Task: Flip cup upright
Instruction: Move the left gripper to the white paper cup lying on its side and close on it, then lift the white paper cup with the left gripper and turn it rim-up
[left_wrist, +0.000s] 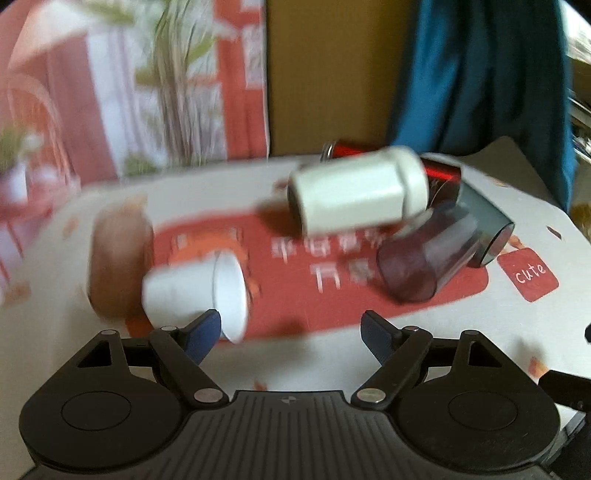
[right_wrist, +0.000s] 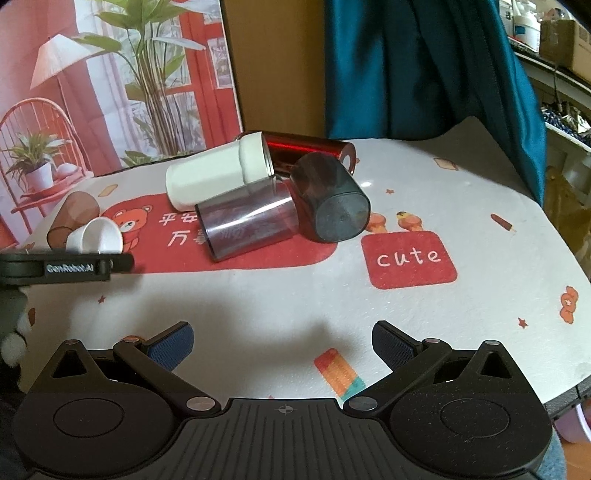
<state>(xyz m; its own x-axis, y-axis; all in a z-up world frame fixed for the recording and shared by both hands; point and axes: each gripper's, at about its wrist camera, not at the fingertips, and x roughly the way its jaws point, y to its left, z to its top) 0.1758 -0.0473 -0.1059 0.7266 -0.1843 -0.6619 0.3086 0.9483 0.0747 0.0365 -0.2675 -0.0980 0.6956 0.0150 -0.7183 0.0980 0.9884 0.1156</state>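
Several cups lie on their sides on the table. A small white cup (left_wrist: 195, 291) lies just ahead of my left gripper (left_wrist: 290, 332), which is open and empty; the view is blurred. It also shows in the right wrist view (right_wrist: 98, 236), next to a brown cup (right_wrist: 72, 218). A white tumbler (right_wrist: 218, 173), a red metallic cup (right_wrist: 306, 147), a clear purple cup (right_wrist: 247, 225) and a dark grey cup (right_wrist: 332, 195) lie piled at the centre. My right gripper (right_wrist: 282, 347) is open and empty, well short of the pile. The left gripper's body (right_wrist: 66, 267) shows at left.
The table has a white cloth (right_wrist: 480, 314) with a red panel and a "cute" patch (right_wrist: 410, 258). A printed backdrop (right_wrist: 110, 85), a cardboard panel (right_wrist: 280, 66) and a blue cloth (right_wrist: 424, 62) stand behind. The table edge curves at right.
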